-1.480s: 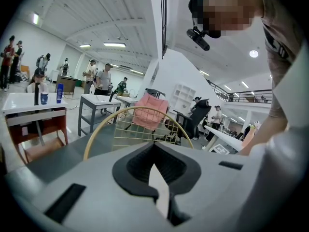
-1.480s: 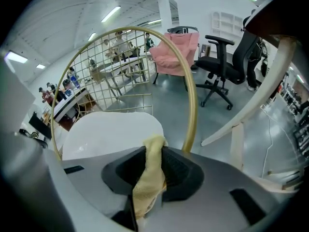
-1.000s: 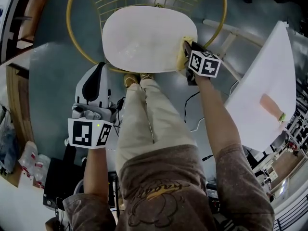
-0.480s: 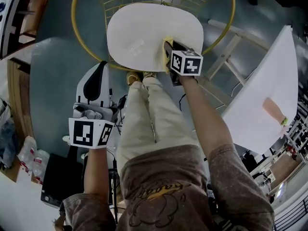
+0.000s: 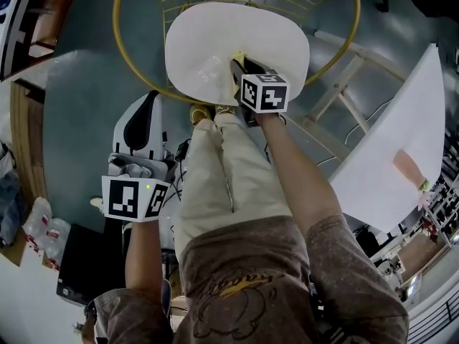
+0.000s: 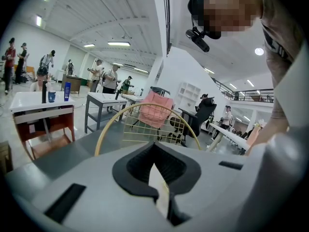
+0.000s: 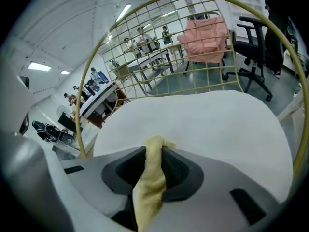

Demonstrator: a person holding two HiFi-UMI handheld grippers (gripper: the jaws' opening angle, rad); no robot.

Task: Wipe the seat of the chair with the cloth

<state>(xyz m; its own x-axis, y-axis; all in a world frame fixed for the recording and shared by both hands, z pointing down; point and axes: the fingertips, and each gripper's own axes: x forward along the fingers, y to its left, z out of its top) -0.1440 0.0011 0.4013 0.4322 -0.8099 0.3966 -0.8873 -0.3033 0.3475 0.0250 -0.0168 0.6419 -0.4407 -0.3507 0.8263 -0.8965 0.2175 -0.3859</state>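
Observation:
The chair's white oval seat lies inside a gold ring frame at the top of the head view. My right gripper is on the seat's front edge, near the middle, shut on a yellow cloth that presses on the seat. In the right gripper view the cloth hangs bunched between the jaws, with the seat spreading ahead. My left gripper hangs over the floor left of the chair, shut and holding nothing. In its own view the left gripper points at the gold wire back.
The person's legs stand right in front of the seat. A white tabletop on pale wooden legs is at the right. A black box sits at the lower left. Desks and people fill the room behind the chair.
My right gripper has slid the cloth leftward along the seat, from its right edge to near the front middle. The left gripper has stayed where it was.

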